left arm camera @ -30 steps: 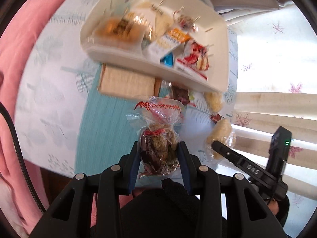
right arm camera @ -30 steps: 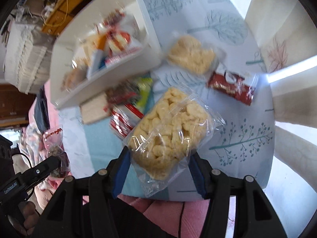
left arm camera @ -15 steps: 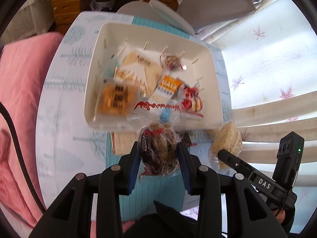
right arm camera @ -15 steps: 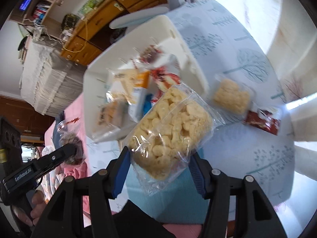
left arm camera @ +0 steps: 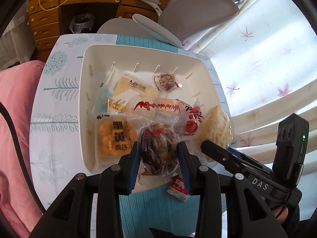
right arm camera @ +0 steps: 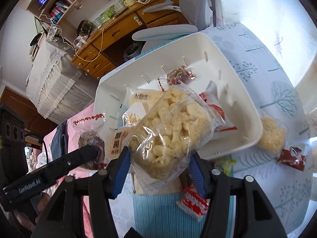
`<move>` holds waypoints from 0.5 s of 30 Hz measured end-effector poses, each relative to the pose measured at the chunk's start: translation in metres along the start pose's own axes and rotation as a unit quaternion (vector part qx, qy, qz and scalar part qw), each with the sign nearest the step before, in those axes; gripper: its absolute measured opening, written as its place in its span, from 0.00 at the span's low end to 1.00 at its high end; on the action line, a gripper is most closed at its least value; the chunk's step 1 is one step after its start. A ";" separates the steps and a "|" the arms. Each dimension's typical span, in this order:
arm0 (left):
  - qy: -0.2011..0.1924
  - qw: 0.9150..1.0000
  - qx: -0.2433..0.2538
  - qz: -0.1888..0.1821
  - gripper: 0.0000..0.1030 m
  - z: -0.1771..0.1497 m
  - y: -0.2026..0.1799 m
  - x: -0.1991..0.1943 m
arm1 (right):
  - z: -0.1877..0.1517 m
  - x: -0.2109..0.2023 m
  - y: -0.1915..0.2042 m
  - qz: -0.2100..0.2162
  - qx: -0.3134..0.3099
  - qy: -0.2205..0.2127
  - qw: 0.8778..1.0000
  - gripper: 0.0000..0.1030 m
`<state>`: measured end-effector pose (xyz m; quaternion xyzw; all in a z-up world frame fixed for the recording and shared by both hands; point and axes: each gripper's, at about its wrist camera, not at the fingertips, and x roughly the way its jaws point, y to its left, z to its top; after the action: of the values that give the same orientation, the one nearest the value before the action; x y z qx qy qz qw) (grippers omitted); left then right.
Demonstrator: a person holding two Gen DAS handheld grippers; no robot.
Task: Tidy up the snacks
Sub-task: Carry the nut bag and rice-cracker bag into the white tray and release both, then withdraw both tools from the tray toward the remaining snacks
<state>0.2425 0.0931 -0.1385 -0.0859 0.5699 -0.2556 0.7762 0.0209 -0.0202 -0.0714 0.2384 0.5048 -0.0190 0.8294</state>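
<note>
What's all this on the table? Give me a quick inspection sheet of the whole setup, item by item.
Surface: table with leaf-print cloth and teal runner.
Job's things: white bin holding packets; more packets lie outside.
Clutter: small red-white packet on runner.
Grippers: left hand-held gripper clamps dark snack bag; right hand-held gripper clamps puffed snack bag.
Cables: yellow cord on desk.
Surroundings: wooden desk, grey chair, curtain.

Beyond the leaf-print tablecloth [left arm camera: 55,103] stand a wooden desk [right arm camera: 111,37] (cables trailing over it) and a grey chair [left arm camera: 198,10].
</note>
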 end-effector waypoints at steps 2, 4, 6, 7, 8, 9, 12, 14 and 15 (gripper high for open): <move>-0.006 1.000 0.000 0.004 0.35 0.000 0.004 0.004 | 0.001 0.006 0.000 0.003 0.002 -0.005 1.000 0.56; -0.001 1.000 0.004 0.015 0.35 0.001 0.006 0.007 | 0.001 0.010 -0.001 0.005 0.008 -0.007 1.000 0.57; 0.000 1.000 0.005 0.020 0.36 0.000 0.007 0.007 | 0.002 0.014 -0.003 0.008 0.016 -0.004 1.000 0.58; -0.002 1.000 0.002 0.020 0.39 0.000 0.008 0.006 | 0.001 0.015 -0.005 0.009 0.019 -0.003 1.000 0.59; -0.003 1.000 -0.003 0.019 0.47 0.000 0.009 0.005 | 0.001 0.016 -0.008 0.015 0.027 0.000 1.000 0.61; -0.006 1.000 -0.009 0.018 0.54 0.000 0.010 0.003 | 0.001 0.016 -0.009 0.019 0.032 -0.001 0.999 0.62; -0.008 1.000 -0.021 0.017 0.57 -0.003 0.011 0.000 | -0.001 0.012 -0.014 0.020 0.039 -0.010 0.999 0.71; -0.008 1.000 -0.022 0.019 0.61 -0.006 0.009 -0.001 | -0.003 0.006 -0.016 0.022 0.042 -0.017 0.999 0.72; -0.008 1.000 -0.022 0.021 0.62 -0.008 0.008 -0.002 | -0.004 0.003 -0.017 0.024 0.042 -0.020 0.999 0.72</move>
<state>0.2371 0.1019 -0.1431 -0.0932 0.5711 -0.2263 0.7835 0.0148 -0.0335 -0.0821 0.2848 0.4808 -0.0251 0.8289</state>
